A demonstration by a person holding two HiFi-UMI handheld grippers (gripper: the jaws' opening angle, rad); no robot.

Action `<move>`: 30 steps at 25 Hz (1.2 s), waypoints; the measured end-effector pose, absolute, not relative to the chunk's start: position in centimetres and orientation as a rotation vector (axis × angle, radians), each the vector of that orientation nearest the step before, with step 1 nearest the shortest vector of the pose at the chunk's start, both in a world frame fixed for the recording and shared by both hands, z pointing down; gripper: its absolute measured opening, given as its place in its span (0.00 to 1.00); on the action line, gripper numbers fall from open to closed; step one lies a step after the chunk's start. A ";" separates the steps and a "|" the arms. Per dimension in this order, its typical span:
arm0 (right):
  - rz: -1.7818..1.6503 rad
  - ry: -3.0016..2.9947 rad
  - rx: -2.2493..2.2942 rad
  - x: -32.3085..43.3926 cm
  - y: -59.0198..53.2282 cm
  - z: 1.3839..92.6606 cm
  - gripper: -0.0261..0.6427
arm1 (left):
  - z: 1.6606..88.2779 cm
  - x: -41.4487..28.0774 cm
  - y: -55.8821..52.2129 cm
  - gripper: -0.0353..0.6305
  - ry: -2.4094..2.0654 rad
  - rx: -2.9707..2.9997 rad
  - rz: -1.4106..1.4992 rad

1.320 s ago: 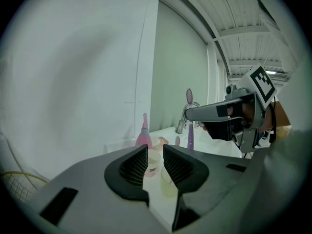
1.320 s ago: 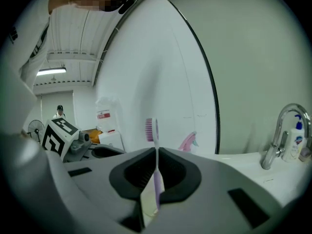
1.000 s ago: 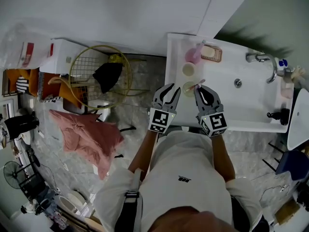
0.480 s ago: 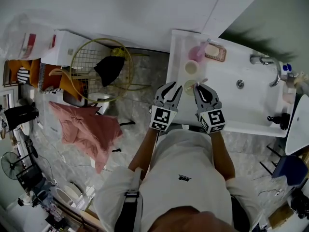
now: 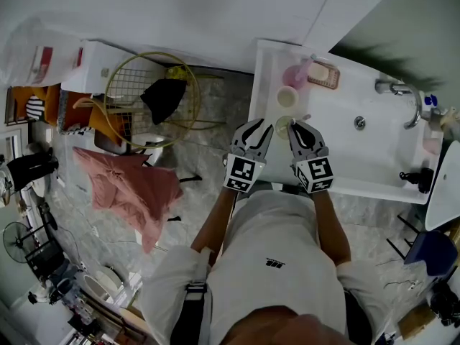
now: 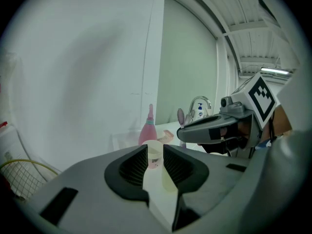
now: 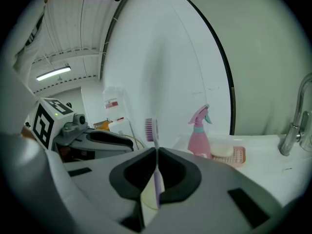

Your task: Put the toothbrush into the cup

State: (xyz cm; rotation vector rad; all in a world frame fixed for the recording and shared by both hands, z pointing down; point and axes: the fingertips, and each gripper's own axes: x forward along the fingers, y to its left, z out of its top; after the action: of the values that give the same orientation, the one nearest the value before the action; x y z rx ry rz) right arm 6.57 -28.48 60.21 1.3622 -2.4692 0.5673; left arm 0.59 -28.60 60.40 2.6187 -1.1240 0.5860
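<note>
Right gripper (image 7: 156,152): fingers are clenching the toothbrush (image 7: 157,182) by its purple handle, and it is standing upright with the bristle head on top.

Left gripper (image 6: 155,152): fingers are sitting a little apart and gripping nothing; 2 pale cups are showing through the gap, beyond the tips.

Toothbrush position: it is hanging in the right gripper's grasp, with its lower tip pointing down at the cup (image 5: 284,126). From the right gripper view the tip looks to be at or just above the rim; I cannot tell whether it is inside yet.

Cup: it is standing on the left ledge of the sink (image 5: 374,157), just ahead of the right gripper, with a 2nd cup (image 5: 287,96) behind it and a pink spray bottle (image 5: 296,75) further back.

Step in hand: by my reading this is the lowering step, with the brush lined up over the mouth of the cup.

Next move: it is calling for a straight drop of the handle into the opening, then releasing the right fingers so the brush leans on the rim.

Watch for: the light cup tipping if the handle catches its edge.
</note>
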 end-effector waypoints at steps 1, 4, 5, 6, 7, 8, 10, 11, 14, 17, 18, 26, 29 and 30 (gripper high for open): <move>0.569 -2.467 1.360 6.6 -28.5 60.4 0.10 | 60.5 0.6 -28.6 0.20 -1.122 2.617 0.588; 0.574 -2.459 1.350 6.5 -28.6 61.0 0.10 | 60.8 0.7 -28.5 0.20 -1.118 2.613 0.594; 0.576 -2.456 1.346 6.5 -28.6 61.2 0.10 | 60.9 0.7 -28.6 0.20 -1.117 2.612 0.597; 0.578 -2.453 1.343 6.4 -28.7 61.3 0.10 | 61.0 0.7 -28.6 0.20 -1.116 2.611 0.600; 0.579 -2.451 1.340 6.4 -28.7 61.5 0.10 | 61.1 0.7 -28.6 0.20 -1.116 2.609 0.602; 0.580 -2.449 1.338 6.3 -28.8 61.6 0.10 | 61.2 0.7 -28.7 0.20 -1.115 2.607 0.604; 0.582 -2.446 1.332 6.3 -28.9 61.9 0.10 | 61.3 0.7 -28.7 0.20 -1.115 2.605 0.607; 0.584 -2.444 1.330 6.3 -28.9 62.0 0.10 | 61.4 0.7 -28.7 0.20 -1.115 2.603 0.607; 0.588 -2.435 1.322 6.1 -29.0 62.4 0.10 | 61.4 0.7 -28.7 0.20 -1.115 2.600 0.606; 0.590 -2.430 1.312 5.8 -29.1 62.7 0.10 | 61.4 0.6 -28.8 0.20 -1.115 2.597 0.605; 0.591 -2.429 1.309 5.8 -29.1 62.8 0.10 | 61.5 0.5 -28.8 0.20 -1.116 2.596 0.606; 0.599 -2.410 1.288 5.4 -29.3 63.6 0.10 | 61.6 0.1 -28.8 0.20 -1.127 2.586 0.610; 0.601 -2.406 1.281 5.2 -29.3 63.9 0.10 | 61.6 0.0 -28.8 0.20 -1.130 2.583 0.609; 0.600 -2.404 1.280 5.2 -29.3 64.0 0.10 | 61.6 0.0 -28.7 0.20 -1.131 2.583 0.610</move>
State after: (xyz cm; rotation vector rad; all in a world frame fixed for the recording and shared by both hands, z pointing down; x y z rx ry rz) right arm 5.18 -29.33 63.99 1.2797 -2.4044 0.5998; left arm -0.02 -28.74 61.64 2.5830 -1.1309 0.6097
